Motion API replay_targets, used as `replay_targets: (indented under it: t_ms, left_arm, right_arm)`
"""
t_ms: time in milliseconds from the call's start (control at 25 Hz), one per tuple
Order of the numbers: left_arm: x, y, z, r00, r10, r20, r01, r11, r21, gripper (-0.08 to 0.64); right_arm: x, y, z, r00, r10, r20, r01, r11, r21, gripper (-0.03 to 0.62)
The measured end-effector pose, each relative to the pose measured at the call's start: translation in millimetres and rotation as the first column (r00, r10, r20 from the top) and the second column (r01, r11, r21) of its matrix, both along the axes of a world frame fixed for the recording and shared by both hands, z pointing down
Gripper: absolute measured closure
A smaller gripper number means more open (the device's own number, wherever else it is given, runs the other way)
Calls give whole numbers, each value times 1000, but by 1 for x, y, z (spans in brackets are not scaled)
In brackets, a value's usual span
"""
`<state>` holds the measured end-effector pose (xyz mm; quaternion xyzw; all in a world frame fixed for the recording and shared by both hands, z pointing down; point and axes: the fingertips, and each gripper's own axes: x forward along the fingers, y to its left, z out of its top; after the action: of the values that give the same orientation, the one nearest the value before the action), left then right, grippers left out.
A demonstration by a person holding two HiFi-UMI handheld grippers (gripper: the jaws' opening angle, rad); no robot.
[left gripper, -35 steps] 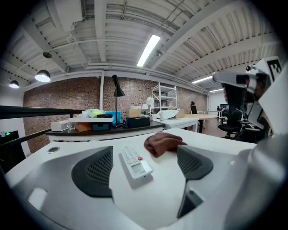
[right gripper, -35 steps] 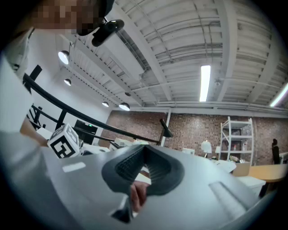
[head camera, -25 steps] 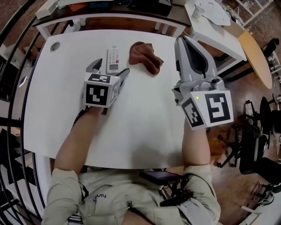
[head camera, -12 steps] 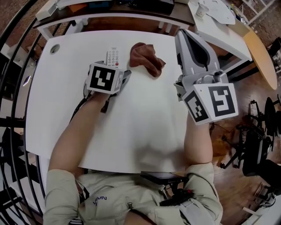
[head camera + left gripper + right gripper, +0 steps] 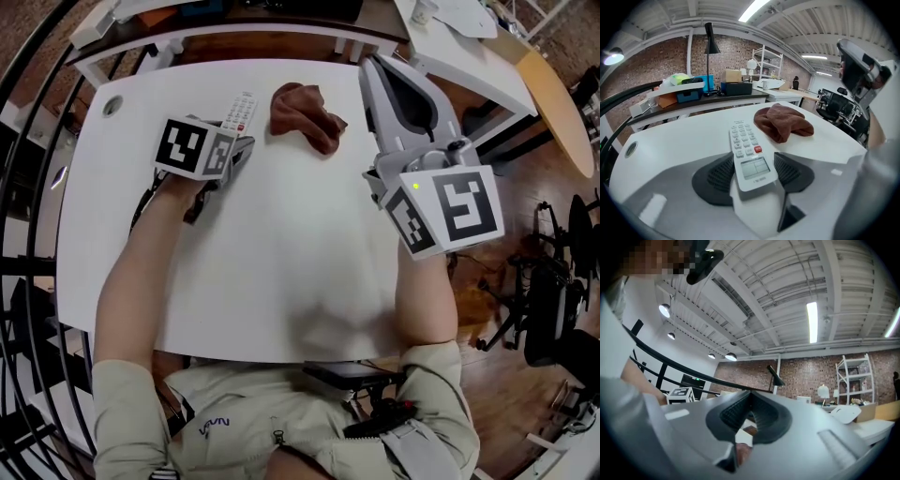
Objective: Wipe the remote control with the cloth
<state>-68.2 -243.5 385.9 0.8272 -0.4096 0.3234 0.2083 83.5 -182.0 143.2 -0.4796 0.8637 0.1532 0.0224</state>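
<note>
The near half of the white rectangular table (image 5: 281,253) carries nothing. Over its right edge the right gripper (image 5: 367,66) is held up in the air, its jaws pressed together with nothing in them. Further in, toward the far left corner, the left gripper (image 5: 752,171) points down at the slim white plastic remote control (image 5: 747,150). Its jaws have just been closing, and now the ribbed pads pinch the near end of the remote control from both long sides (the display end, below the red button). Just beside it to the right, close to the far edge, lies the crumpled reddish-brown cloth (image 5: 302,114), not touching it. I judge the remote control to be light and stiff, but its smooth sides may slip, so a hold across the narrow width is sensible. The cloth looks soft and limp; a raised fold is the best place for the right gripper to take it.
</note>
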Motion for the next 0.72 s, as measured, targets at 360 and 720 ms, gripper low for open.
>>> replay_targets:
  t_ms: [360,720]
  left_arm:
    - [3,6,-3,995,101,27,-103,991,84,301]
    - [-4,12,-37,999,52,-12,-44,935,351,304]
  right_arm:
    - [-4,-7,11,999,-8,-32,7,1000,-16,588]
    - [-10,-25,44,994,-26,-105,17,996,-87,588]
